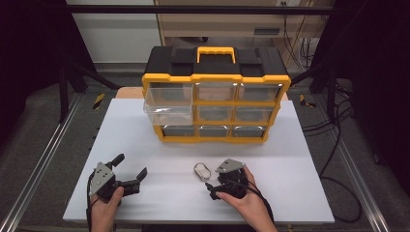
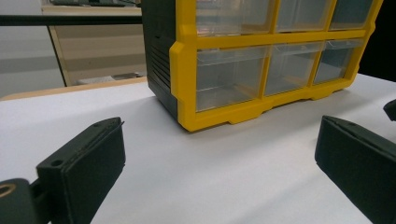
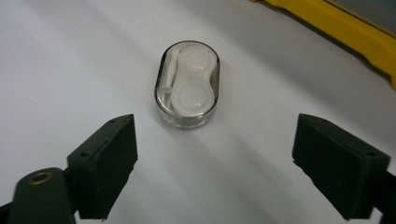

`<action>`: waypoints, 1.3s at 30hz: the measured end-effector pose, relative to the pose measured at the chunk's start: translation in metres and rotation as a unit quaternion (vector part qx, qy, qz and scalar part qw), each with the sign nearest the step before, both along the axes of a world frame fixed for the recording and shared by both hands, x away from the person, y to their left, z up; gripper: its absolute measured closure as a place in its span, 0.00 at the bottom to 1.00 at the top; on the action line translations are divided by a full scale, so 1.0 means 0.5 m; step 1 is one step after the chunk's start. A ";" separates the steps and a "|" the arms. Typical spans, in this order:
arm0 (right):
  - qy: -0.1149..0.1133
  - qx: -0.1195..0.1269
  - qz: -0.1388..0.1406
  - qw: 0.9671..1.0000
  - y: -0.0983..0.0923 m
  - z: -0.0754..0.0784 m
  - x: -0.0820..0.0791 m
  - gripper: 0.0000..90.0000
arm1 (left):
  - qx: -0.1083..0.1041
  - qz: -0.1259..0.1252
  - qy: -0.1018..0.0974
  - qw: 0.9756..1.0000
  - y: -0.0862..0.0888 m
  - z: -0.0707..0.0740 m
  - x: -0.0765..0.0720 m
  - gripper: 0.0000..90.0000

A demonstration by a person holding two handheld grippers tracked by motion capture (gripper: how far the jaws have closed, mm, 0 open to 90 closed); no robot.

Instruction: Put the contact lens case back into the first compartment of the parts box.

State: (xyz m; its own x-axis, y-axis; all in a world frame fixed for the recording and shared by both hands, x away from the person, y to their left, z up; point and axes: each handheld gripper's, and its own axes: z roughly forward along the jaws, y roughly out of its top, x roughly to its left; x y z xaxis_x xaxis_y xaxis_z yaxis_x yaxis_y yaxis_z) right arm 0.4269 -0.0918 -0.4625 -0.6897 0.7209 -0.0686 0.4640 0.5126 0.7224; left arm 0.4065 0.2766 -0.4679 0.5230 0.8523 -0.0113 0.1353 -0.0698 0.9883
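While my right tongs (image 3: 215, 158) hang just short of the small clear oval case (image 3: 187, 84), their jaws stand apart with nothing between them; the case lies flat on the white table (image 1: 300, 193), ahead of the tips and untouched. Inside it I make out two round white cups and a slim white stick, though through the lid I can't tell more. From the high view the case (image 1: 201, 170) sits just left of my right hand (image 1: 244, 193), well in front of the yellow and black drawer cabinet (image 1: 215, 99), whose top-left drawer (image 1: 168, 104) is pulled out. My left tongs (image 1: 131, 166) rest near the table's front edge, jaws wide apart and empty.
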 end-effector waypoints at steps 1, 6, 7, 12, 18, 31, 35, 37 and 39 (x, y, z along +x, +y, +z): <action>0.001 -0.007 0.002 1.000 0.007 0.002 0.002 0.17 | 0.003 -0.001 0.000 1.000 -0.002 0.000 0.001 0.01; 0.010 -0.002 0.009 1.000 0.038 0.003 0.020 0.25 | 0.012 -0.001 -0.001 1.000 -0.007 0.000 0.002 0.01; 0.012 -0.001 0.007 1.000 0.042 0.001 0.025 0.26 | 0.015 -0.002 -0.002 1.000 -0.007 0.001 0.001 0.01; 0.032 0.011 -0.013 0.999 0.061 -0.011 0.050 0.37 | 0.018 -0.004 0.002 1.000 -0.010 -0.002 0.007 0.02; 0.047 0.004 -0.013 0.999 0.079 -0.024 0.060 0.50 | 0.022 -0.011 0.005 1.000 -0.016 -0.003 0.004 0.02; 0.013 0.040 -0.011 0.999 0.044 0.029 0.048 0.55 | 0.013 -0.006 0.009 1.000 -0.012 -0.005 0.002 0.02; -0.013 0.062 -0.008 0.998 0.016 0.090 0.040 0.55 | 0.010 -0.002 0.004 1.000 -0.009 -0.002 -0.001 0.02; -0.031 0.063 -0.008 0.998 0.004 0.122 0.036 0.55 | 0.009 0.000 0.005 1.000 -0.006 -0.003 0.000 0.02; -0.045 0.069 -0.010 0.997 -0.008 0.153 0.036 0.55 | 0.005 0.001 0.006 1.000 -0.004 -0.004 -0.001 0.02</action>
State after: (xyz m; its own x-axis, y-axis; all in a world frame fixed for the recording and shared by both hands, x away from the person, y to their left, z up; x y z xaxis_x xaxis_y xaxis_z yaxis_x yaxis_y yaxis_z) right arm 0.4447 -0.0956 -0.3861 -0.6708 0.7411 -0.0286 0.4030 0.3966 0.8248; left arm 0.4062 0.2745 -0.4697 0.5204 0.8539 -0.0099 0.1475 -0.0785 0.9859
